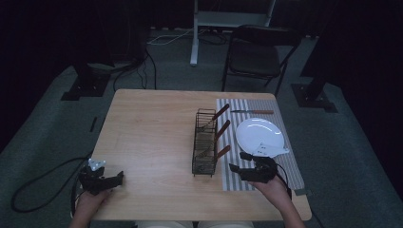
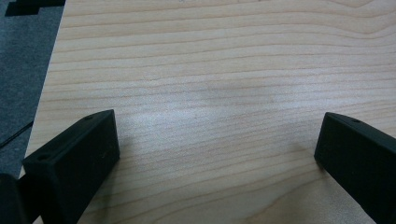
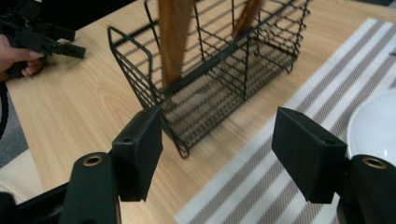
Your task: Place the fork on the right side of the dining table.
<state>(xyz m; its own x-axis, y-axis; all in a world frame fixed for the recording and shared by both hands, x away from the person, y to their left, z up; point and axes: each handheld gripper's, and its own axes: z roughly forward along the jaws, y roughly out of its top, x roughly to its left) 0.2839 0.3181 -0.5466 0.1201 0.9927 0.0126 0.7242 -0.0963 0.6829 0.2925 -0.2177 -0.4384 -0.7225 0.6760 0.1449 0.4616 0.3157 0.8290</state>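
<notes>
The right tongs point(image 3: 217, 154) hang spread and empty just before the wire rack point(image 3: 219, 79), where three wooden-handled utensils point(image 1: 222, 152) stand handles-up, likely for easy pinching. The left tongs point(image 1: 114, 179), also spread, rest idle on the bench point(image 1: 152, 133), well apart; a plate point(image 1: 259, 133) and knife point(image 1: 252, 112) lie on the striped mat point(image 1: 285, 166).

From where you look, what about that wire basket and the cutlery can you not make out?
- Wire basket, high view: the working ends of the three wooden-handled utensils are hidden by the mesh.
- Right gripper view: the handles are cut off by the top edge.
- Knife on the striped mat, high view: too small and dim to make out its blade's detail.
</notes>
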